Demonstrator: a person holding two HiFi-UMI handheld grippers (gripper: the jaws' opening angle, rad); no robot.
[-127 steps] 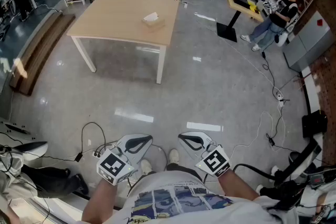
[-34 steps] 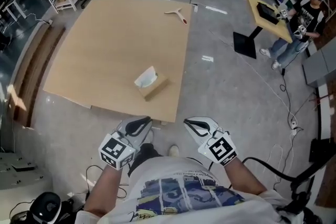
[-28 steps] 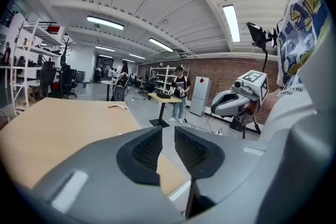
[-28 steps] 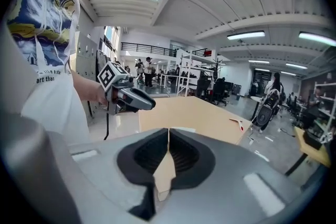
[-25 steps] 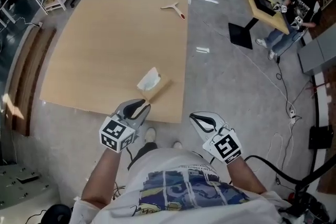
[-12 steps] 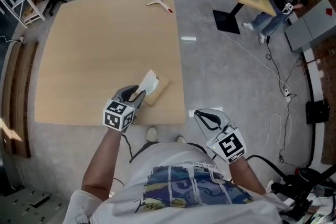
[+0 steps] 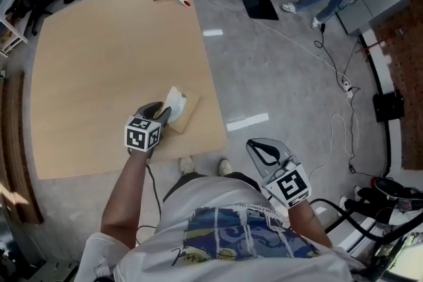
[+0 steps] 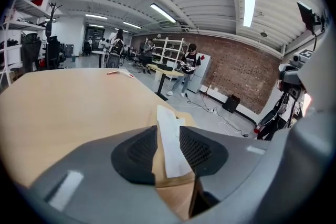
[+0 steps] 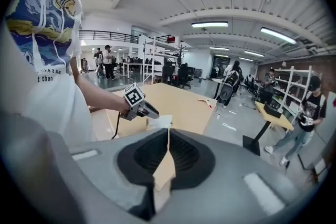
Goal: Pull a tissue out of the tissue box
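tissue (image 7: 174, 100) stands up from its box (image 7: 186, 115) near the table (image 7: 99, 56) corner, between my left gripper (image 7: 158, 111) jaws, which have just been opening and aren't pinching yet — i'd close low on the sheet and lift straight up; right gripper (image 7: 263, 151) closed on nothing.

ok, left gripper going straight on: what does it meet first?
Probably the tissue: it stands between the left gripper's jaws, which have just been opening, pads off it. The box sits just beneath.
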